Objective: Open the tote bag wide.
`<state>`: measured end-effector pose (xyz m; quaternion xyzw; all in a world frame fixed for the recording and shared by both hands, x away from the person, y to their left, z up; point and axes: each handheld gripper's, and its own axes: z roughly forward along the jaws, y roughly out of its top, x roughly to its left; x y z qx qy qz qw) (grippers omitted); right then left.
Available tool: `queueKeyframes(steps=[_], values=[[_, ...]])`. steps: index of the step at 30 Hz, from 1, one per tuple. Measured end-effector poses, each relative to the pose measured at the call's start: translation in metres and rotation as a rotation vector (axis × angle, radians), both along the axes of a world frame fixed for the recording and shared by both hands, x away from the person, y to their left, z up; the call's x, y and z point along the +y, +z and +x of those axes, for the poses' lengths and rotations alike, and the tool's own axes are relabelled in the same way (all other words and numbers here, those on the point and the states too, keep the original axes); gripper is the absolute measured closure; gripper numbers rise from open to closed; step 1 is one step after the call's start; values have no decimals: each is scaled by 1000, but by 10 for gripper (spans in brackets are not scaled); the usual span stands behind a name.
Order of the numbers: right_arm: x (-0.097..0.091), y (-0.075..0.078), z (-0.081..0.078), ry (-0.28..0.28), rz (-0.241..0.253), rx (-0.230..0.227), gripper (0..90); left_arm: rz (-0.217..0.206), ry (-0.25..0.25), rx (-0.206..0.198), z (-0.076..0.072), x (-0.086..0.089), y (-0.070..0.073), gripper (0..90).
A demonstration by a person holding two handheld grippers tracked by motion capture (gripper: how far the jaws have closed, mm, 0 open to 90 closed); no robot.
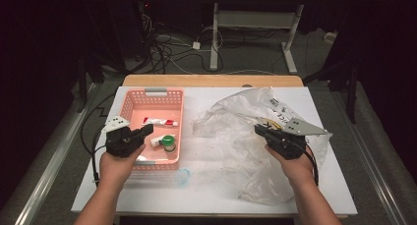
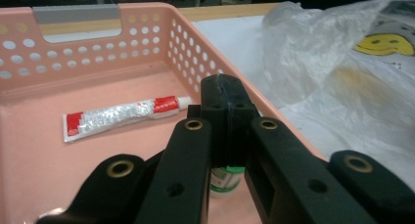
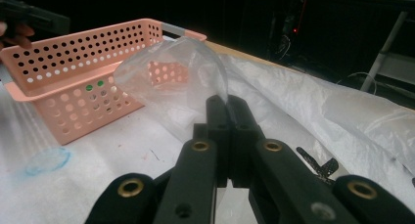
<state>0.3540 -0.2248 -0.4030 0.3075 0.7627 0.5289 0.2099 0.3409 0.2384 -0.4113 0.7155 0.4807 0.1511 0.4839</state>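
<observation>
both grippers closed, bag pinched at the right

forearms are seen entering from the bottom of the high view, each hand holding a gripper. the left gripper [image 1: 146, 130] is held over the near left part of the pink basket [image 1: 129, 103], its jaws closed on nothing. a tube [image 1: 160, 122] and a green-capped jar [image 1: 163, 142] are seen lying in the basket. the right gripper [image 1: 259, 130] is held over the clear bag [image 1: 231, 117], which is spread across the right half of the white table [image 1: 206, 195]. a small blue ring [image 1: 183, 176] is seen on the table just in front of the basket.

black jaws are seen pressed together in the left gripper view, with nothing between them. the tube [image 2: 122, 114] lies flat on the basket [image 2: 29, 150] floor beyond them, and the jar [image 2: 226, 180] is partly hidden beneath them. the bag [image 2: 333, 72] is seen at the right.

closed jaws are seen in the right gripper view, with a fold of the bag [image 3: 171, 82] pinched between the tips and raised. the basket [image 3: 73, 106] stands behind at the left.
</observation>
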Motion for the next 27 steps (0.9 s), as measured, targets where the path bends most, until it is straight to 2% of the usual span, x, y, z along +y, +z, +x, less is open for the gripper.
queueKeyframes(steps=[8, 12, 17, 21, 23, 25, 27], values=[[1, -2, 1, 10, -2, 6, 900, 16, 27, 33, 31, 0, 1, 876], [0, -3, 1, 10, 1, 10, 900, -1, 39, 65, 47, 4, -1, 876], [-1, -2, 3, 9, 6, 6, 900, 16, 65, 102, 64, 9, -3, 876], [0, -2, 5, 8, 14, 10, 900, 56, 82, 106, 74, 12, -4, 876], [0, -2, 6, 8, 11, 11, 900, 47, 93, 115, 79, 15, -5, 876], [0, -2, 5, 8, 9, 14, 900, 40, 91, 101, 82, 17, -6, 876], [-1, -1, 6, 9, 11, 12, 900, 52, 86, 103, 86, 16, -7, 876]])
